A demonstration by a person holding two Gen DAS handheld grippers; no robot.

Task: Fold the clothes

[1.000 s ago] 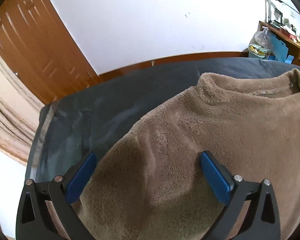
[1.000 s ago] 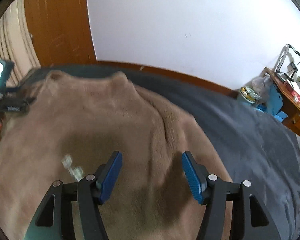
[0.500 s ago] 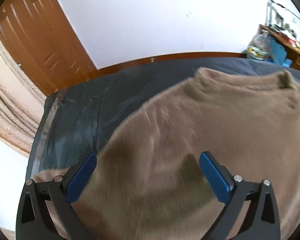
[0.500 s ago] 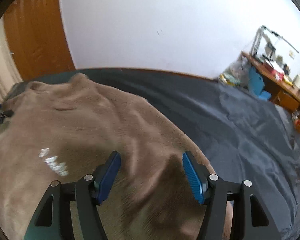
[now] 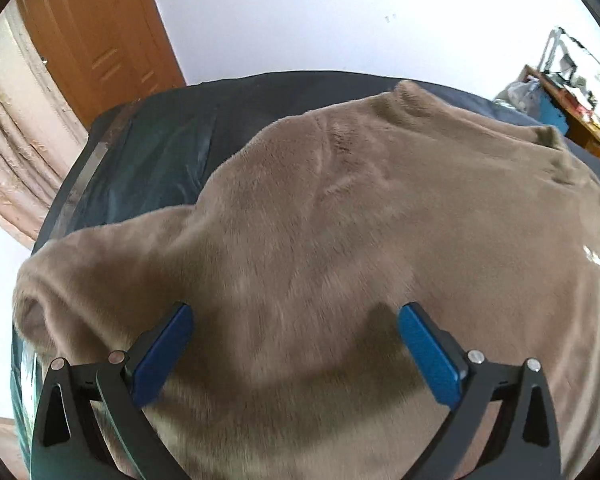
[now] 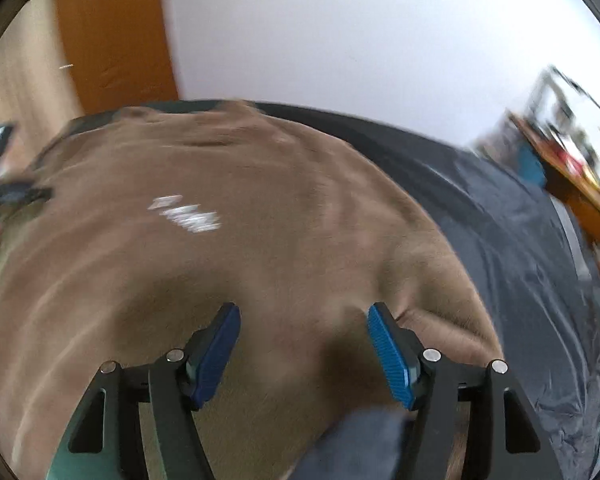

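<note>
A brown fleece sweater point(image 5: 360, 220) lies spread on a dark blue sheet point(image 5: 160, 140). Its left sleeve point(image 5: 100, 264) stretches out to the left, with the cuff opening near the bed edge. My left gripper point(image 5: 294, 336) is open and empty, with its blue pads just above the sweater's body. In the right wrist view the sweater point(image 6: 240, 248) shows a small white logo point(image 6: 186, 214). My right gripper point(image 6: 304, 340) is open and empty over the sweater's right side. The left gripper point(image 6: 0, 184) shows blurred at the far left edge.
The dark sheet point(image 6: 520, 248) lies bare to the right of the sweater. A wooden door point(image 5: 96, 28) and a white wall stand behind the bed. A cluttered wooden desk point(image 5: 580, 116) stands at the far right. The bed's left edge point(image 5: 72, 188) is close to the sleeve.
Both grippers have drawn back toward the near side of the sweater. The left sleeve and cuff have come into the left view. The white logo now shows further up in the right view.
</note>
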